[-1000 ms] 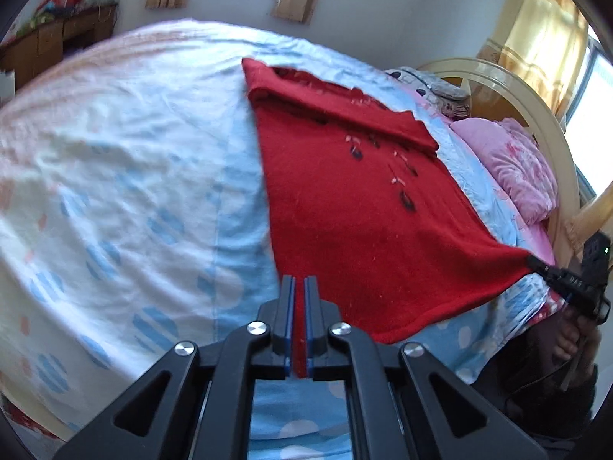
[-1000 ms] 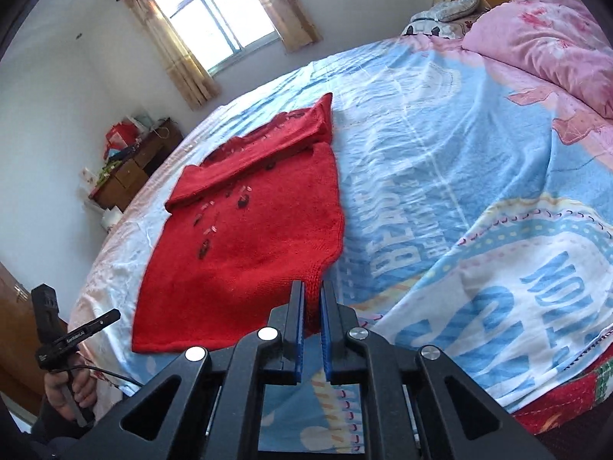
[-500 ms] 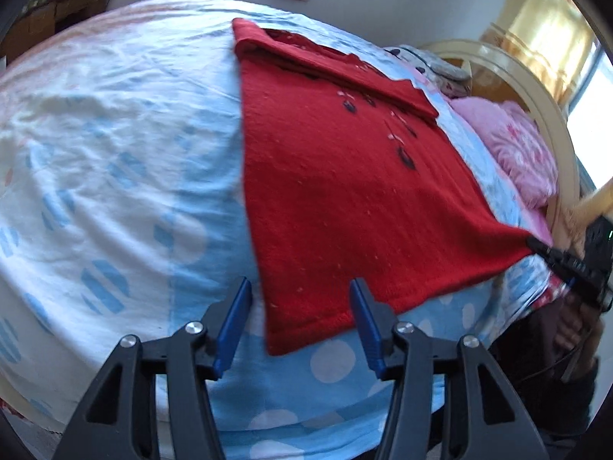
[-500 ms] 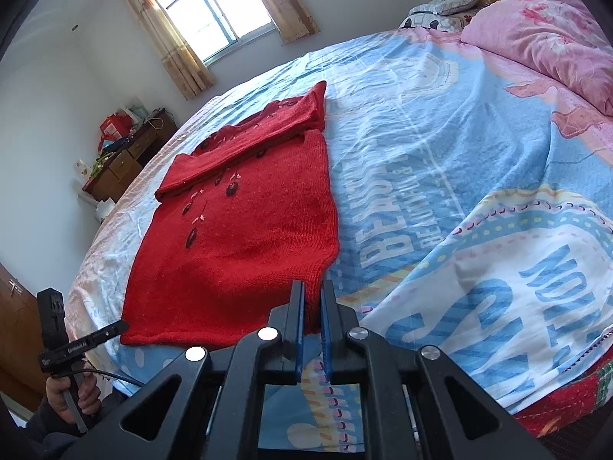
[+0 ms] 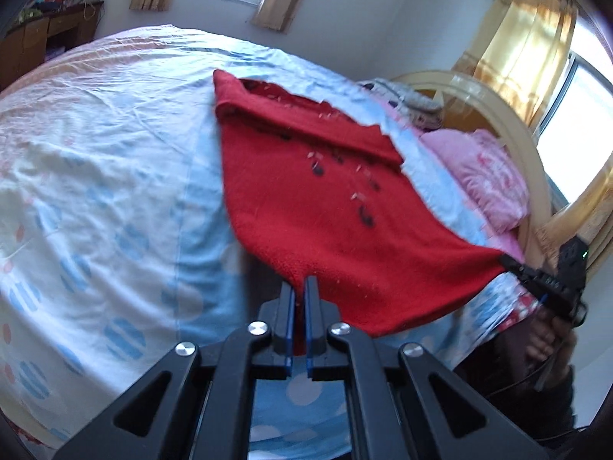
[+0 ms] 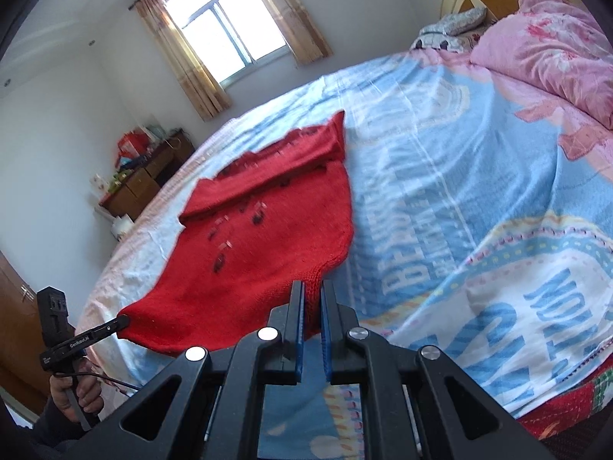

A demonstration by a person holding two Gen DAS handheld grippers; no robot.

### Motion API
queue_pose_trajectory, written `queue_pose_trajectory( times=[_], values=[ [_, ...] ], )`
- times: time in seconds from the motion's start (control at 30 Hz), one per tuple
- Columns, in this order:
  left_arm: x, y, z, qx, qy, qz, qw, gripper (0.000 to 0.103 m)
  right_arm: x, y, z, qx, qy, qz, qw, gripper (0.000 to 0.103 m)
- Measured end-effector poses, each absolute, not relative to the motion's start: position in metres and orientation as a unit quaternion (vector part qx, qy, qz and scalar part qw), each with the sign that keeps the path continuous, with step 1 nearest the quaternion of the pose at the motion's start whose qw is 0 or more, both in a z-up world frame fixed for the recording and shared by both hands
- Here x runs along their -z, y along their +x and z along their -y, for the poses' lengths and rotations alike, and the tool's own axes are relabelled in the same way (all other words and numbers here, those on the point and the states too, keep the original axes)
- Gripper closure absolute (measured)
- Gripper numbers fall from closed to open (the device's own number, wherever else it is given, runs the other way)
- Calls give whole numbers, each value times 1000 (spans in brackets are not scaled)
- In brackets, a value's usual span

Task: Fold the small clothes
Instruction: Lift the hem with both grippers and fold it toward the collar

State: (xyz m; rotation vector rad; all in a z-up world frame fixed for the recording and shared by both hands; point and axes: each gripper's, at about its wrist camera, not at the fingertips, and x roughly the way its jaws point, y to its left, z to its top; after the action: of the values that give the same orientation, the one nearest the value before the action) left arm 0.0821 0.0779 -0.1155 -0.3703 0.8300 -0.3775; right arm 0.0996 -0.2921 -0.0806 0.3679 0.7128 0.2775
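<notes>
Sweater [image 5: 329, 230] hem is now lifting off the bed [image 5: 115, 176], the left gripper [image 5: 299, 299] having reclosed on its corner, the right gripper [image 6: 312, 306] still pinching the other, starting the fold.

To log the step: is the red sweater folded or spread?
Mostly spread: the red sweater lies open on the bed, only its top band folded over; both grippers pinch its hem corners.

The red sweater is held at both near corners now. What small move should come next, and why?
Probably lift both corners together and carry the hem toward the collar end. The left gripper and the right gripper are each shut on a near corner of the red sweater, whose near hem is raised while the far part lies flat on the bed sheet.
</notes>
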Motion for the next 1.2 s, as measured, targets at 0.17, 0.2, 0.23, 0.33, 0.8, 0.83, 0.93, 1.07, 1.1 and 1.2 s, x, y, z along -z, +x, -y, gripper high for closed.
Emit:
queue_pose_trajectory(
  times=[0.17,0.2,0.23,0.33,0.8,0.83,0.93,1.07,1.1,1.2],
  values=[
    [104,102,-83,188,-200,-379,884,99,63,114,290,-141,178,-322,919,96],
    [100,106,-84,189,-202,-374,885,99,58,119,289,-140,177,-316,921,96],
    [97,112,-84,189,-203,-368,887,99,55,124,288,-141,176,-312,923,96],
    [88,128,-88,187,-211,-356,891,99,44,141,285,-142,170,-302,927,96],
    [58,213,-109,167,-231,-321,903,99,-5,243,265,-141,135,-280,940,96],
    [56,218,-111,165,-229,-319,905,99,-9,254,262,-140,132,-279,941,96],
    [54,244,-113,152,-228,-320,907,99,-15,276,257,-134,129,-277,943,96],
    [48,277,-116,144,-222,-319,910,99,-23,312,250,-127,123,-280,944,97],
    [47,286,-116,140,-221,-317,912,99,-24,320,248,-124,120,-281,944,96],
    [47,309,-119,135,-220,-317,913,99,-24,346,243,-115,114,-287,944,96]
  ],
)
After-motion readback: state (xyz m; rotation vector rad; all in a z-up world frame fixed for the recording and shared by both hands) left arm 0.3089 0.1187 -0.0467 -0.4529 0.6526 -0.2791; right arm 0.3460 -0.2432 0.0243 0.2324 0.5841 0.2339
